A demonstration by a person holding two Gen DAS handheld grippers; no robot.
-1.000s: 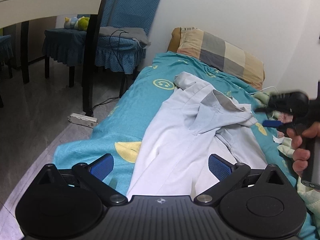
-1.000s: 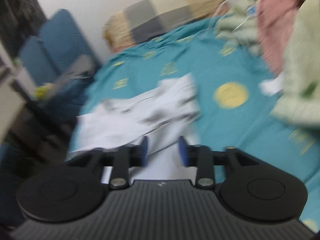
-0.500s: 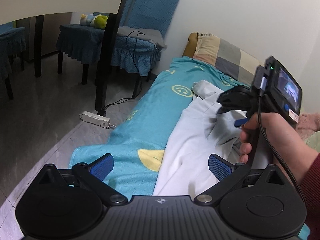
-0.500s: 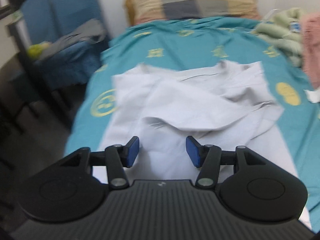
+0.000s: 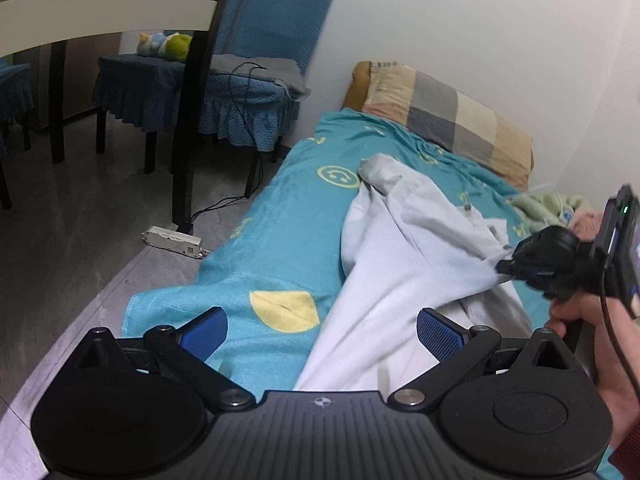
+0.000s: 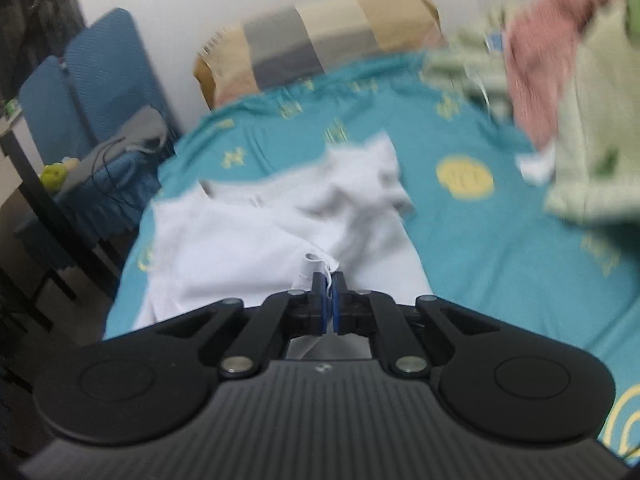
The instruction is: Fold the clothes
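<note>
A white shirt (image 5: 404, 264) lies crumpled lengthwise on the teal bedspread (image 5: 280, 232). My left gripper (image 5: 320, 330) is open and empty, low over the shirt's near end. My right gripper (image 6: 329, 296) is shut on an edge of the white shirt (image 6: 256, 236) and holds it lifted and pulled taut toward the right. The right gripper also shows in the left wrist view (image 5: 506, 266), pinching the cloth at the right side. The right wrist view is blurred.
A checked pillow (image 5: 452, 116) lies at the head of the bed by the wall. Green and pink clothes (image 6: 568, 80) are heaped on the bed's right side. Blue-covered chairs (image 5: 248, 64), a table leg (image 5: 196, 120) and a power strip (image 5: 172, 240) stand on the floor left of the bed.
My right gripper has closed on the shirt's edge and pulled it up and to the right. My left gripper has stayed open, shifting slightly left.
</note>
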